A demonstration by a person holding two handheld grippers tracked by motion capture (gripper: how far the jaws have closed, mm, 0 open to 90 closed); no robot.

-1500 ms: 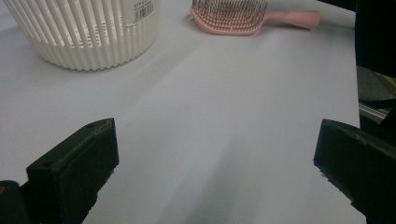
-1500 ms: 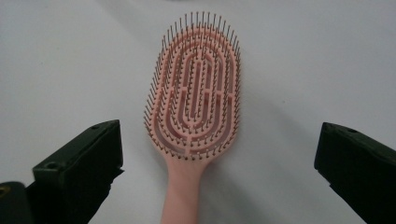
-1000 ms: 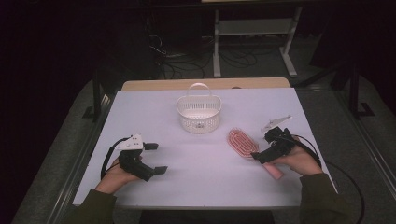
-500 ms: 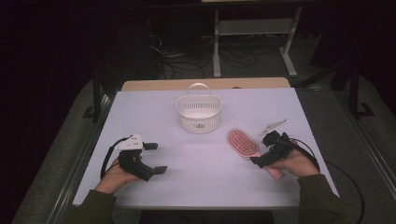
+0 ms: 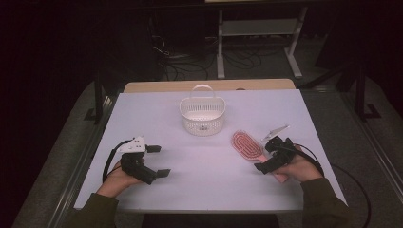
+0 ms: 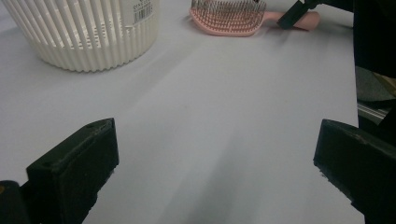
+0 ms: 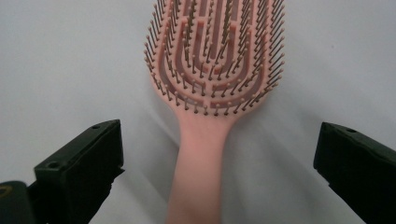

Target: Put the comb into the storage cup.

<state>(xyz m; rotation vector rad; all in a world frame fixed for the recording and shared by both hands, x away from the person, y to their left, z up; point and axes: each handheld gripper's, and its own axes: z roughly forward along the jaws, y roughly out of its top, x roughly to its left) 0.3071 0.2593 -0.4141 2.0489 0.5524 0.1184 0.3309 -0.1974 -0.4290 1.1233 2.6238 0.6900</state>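
Note:
A pink hairbrush (image 5: 246,145) lies bristles up on the white table (image 5: 142,118), right of centre, with its handle (image 7: 196,177) pointing toward the person. My right gripper (image 5: 267,155) is open and straddles that handle, one jaw on each side, neither touching it (image 7: 217,172). A white slatted basket (image 5: 202,114) with a loop handle stands at the middle back. My left gripper (image 5: 158,160) rests open at the near left with nothing between its jaws (image 6: 217,177). In the left gripper view the basket (image 6: 88,32) and the brush (image 6: 229,16) lie ahead.
A wooden strip (image 5: 209,85) runs along the table's far edge. Beyond it are a metal shelf frame (image 5: 259,28) and cables on the dark floor (image 5: 176,54). Each gripper trails a black cable over the table's near side.
My right gripper has shifted slightly left and settled over the brush handle. The left gripper, basket and brush have not moved.

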